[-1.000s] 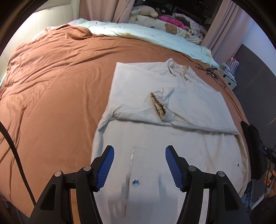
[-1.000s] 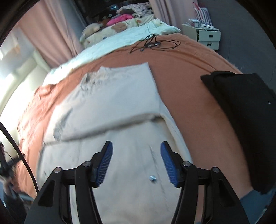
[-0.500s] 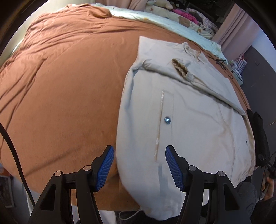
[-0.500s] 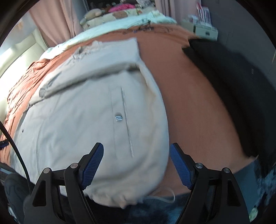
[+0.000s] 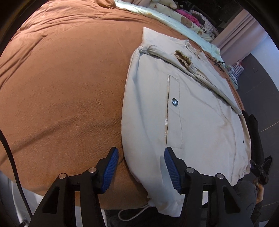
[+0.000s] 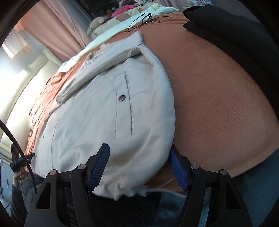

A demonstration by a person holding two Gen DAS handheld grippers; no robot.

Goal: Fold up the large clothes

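Note:
A large beige jacket (image 5: 200, 111) lies flat on the brown bedspread (image 5: 69, 87), sleeves folded across its chest, hem hanging over the near bed edge. It has snap pockets (image 5: 174, 102). My left gripper (image 5: 139, 167) is open, its jaws straddling the jacket's left bottom corner. In the right wrist view the jacket (image 6: 104, 113) fills the middle. My right gripper (image 6: 139, 165) is open around the jacket's right bottom hem corner, with fabric bulging between the fingers.
A folded black garment (image 6: 235, 29) lies on the bed to the right of the jacket. Black cables (image 6: 144, 19), a pale quilt (image 5: 165, 15) and stuffed toys sit at the far end. Curtains (image 6: 57, 29) hang behind.
Both grippers have pulled back and lowered from above the jacket's middle to its bottom hem at the bed edge. Both stay open.

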